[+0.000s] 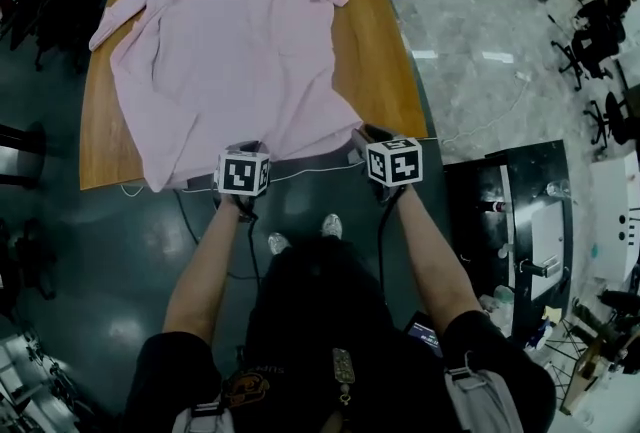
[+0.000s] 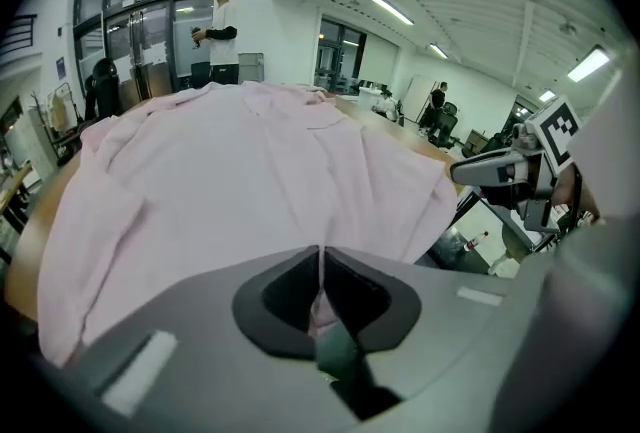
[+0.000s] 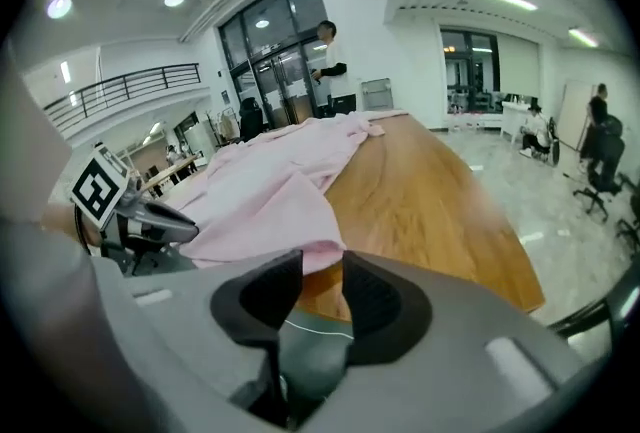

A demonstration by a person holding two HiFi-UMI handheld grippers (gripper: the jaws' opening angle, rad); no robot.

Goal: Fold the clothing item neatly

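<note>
Pink shirt (image 1: 230,51) hem, in left gripper (image 2: 320,261) (pinched)

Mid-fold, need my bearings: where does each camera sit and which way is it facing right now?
Head view: on the person's head, looking steeply down at the pink shirt spread on the wooden table; both forearms, legs and shoes show.
Left gripper view: on the left gripper, looking across the table along jaws shut on the shirt's near hem.
Right gripper view: on the right gripper, jaws apart at the shirt's near corner, facing along the table.
Shared: both gripper views show the shirt, table and each other's gripper.
</note>
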